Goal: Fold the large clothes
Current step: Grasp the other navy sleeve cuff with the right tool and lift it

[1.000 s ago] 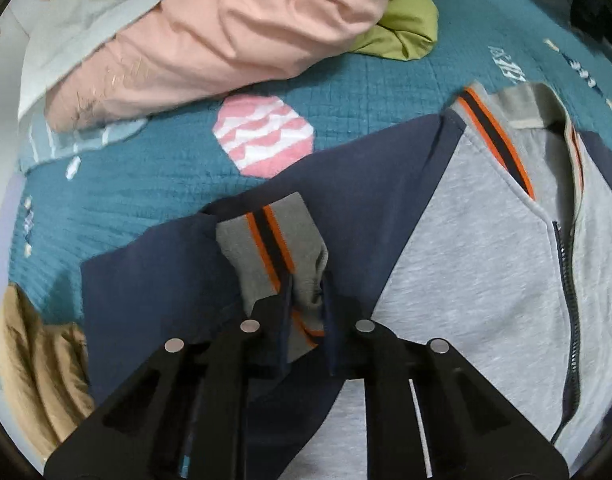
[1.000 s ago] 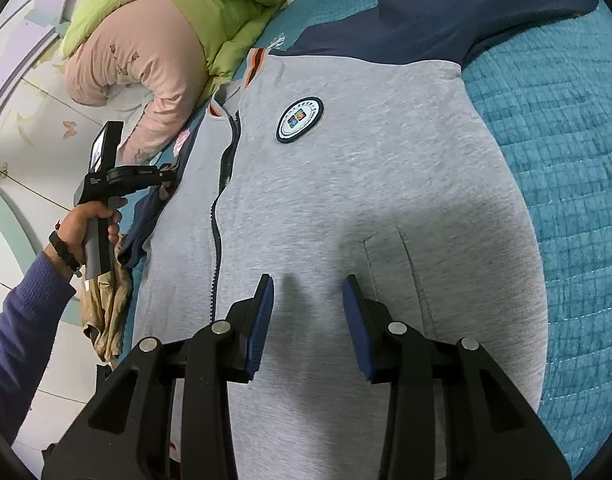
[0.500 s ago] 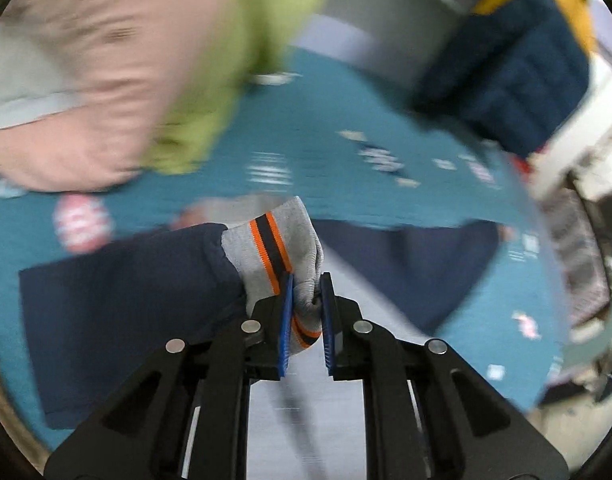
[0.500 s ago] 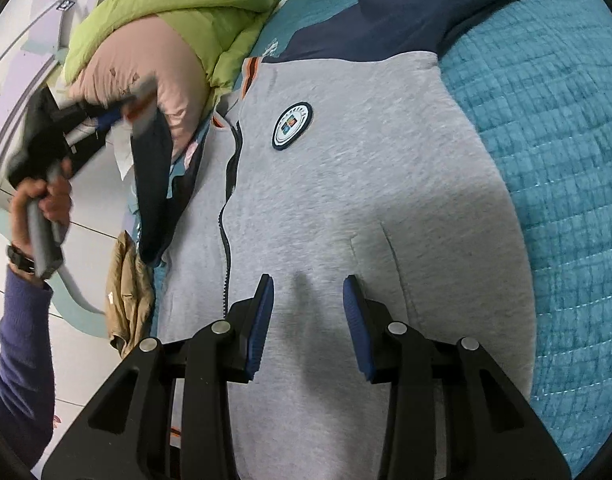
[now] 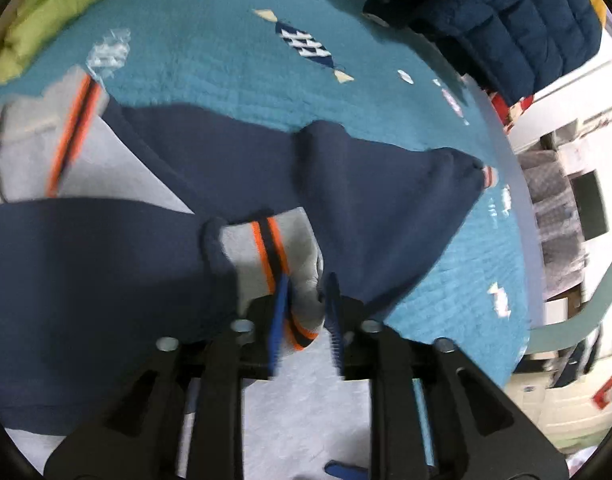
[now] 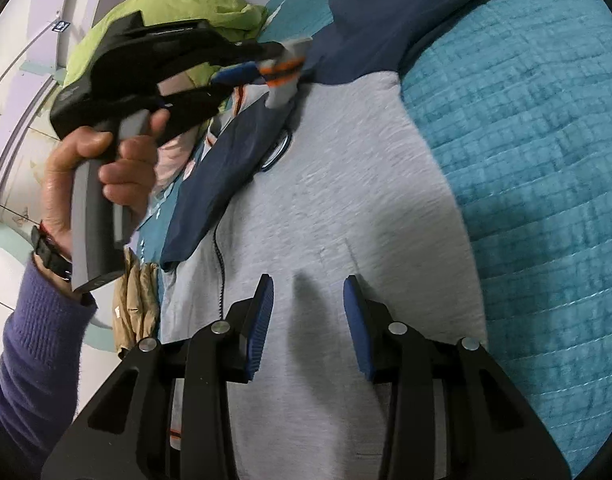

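Note:
A grey zip jacket with navy sleeves lies flat on the teal bedspread. My left gripper is shut on the grey cuff with orange and navy stripes, holding the navy left sleeve across the jacket's chest. In the right wrist view the left gripper hangs over the chest badge. The other navy sleeve lies spread on the bed. My right gripper is open and empty, just above the grey lower front.
A lime green and pink pile of clothes lies at the jacket's collar end. A dark blue puffer jacket sits at the bed's far edge. A tan garment hangs off the bed's left side. Furniture stands beyond the bed.
My left gripper has lifted the cuff and carried the sleeve across the jacket's chest toward the other sleeve. The right gripper has stayed in place, open.

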The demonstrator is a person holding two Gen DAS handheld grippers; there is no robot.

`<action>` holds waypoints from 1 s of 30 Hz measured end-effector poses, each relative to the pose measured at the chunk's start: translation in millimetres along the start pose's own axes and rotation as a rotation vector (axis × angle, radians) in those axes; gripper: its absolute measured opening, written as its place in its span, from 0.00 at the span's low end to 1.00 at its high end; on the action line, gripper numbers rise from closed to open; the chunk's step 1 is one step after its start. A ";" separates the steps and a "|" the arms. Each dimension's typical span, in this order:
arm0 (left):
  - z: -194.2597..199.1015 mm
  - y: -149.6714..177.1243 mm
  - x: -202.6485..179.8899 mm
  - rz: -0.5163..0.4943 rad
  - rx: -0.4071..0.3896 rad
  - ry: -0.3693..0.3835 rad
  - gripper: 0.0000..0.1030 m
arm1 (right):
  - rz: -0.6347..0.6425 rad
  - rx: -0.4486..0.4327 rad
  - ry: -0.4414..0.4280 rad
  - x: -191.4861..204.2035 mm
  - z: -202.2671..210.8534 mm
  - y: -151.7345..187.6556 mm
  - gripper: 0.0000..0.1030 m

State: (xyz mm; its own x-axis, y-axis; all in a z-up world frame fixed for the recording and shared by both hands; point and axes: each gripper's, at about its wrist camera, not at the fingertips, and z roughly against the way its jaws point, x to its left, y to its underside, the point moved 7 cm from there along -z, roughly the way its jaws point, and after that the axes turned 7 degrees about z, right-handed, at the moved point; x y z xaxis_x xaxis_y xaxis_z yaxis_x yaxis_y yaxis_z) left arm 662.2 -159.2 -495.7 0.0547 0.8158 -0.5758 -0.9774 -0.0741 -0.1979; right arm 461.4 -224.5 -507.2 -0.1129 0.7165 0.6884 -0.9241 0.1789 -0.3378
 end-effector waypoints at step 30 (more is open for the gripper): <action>-13.7 22.9 80.2 -0.241 -0.120 -0.371 0.70 | -0.405 -0.589 0.381 -230.6 153.6 -245.8 0.48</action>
State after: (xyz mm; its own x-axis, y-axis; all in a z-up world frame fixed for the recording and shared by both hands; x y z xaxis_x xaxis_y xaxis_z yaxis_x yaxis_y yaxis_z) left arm 647.0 -103.4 -557.3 0.1789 0.9667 -0.1832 -0.9140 0.0944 -0.3946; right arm 658.5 -537.3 -484.4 0.4194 0.6817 0.5994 -0.5104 0.7232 -0.4653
